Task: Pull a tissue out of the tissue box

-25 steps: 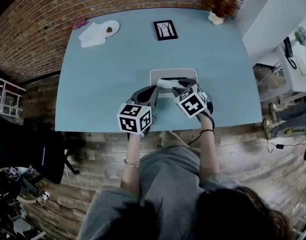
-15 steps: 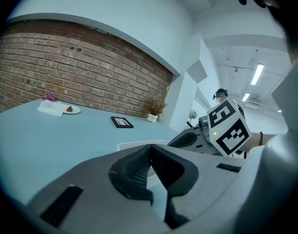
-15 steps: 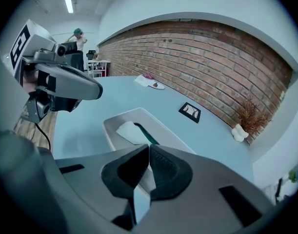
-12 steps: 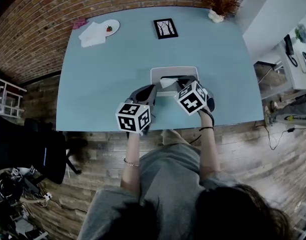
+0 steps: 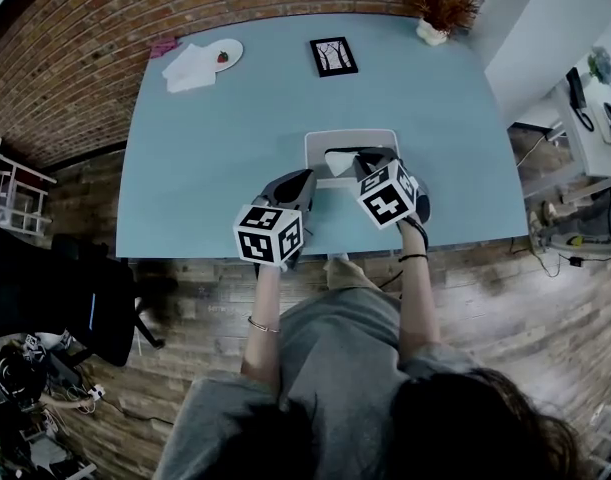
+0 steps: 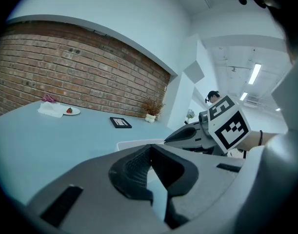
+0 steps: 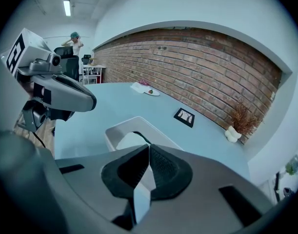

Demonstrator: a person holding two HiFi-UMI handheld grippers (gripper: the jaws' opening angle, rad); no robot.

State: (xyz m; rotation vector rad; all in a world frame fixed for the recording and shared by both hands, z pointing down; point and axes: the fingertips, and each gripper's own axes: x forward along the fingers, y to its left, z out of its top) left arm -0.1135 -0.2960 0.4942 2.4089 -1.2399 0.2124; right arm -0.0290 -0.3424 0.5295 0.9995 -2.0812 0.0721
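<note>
A white tissue box lies flat on the light blue table, near the front edge. A white tissue sticks up from its dark slot. My right gripper reaches down onto the slot from the near side, shut on the tissue. In the right gripper view the tissue shows just past the closed tips of that right gripper, over the box. My left gripper is shut and empty at the box's near left corner. In the left gripper view the closed tips of that left gripper point at the box.
At the table's far side are a black picture frame, a small plate with a strawberry, folded white napkins and a dried plant in a white vase. A brick wall runs behind the table; the front edge lies under my hands.
The right gripper's jaws have come together on the tissue at the box slot. Both hands have hardly moved.
</note>
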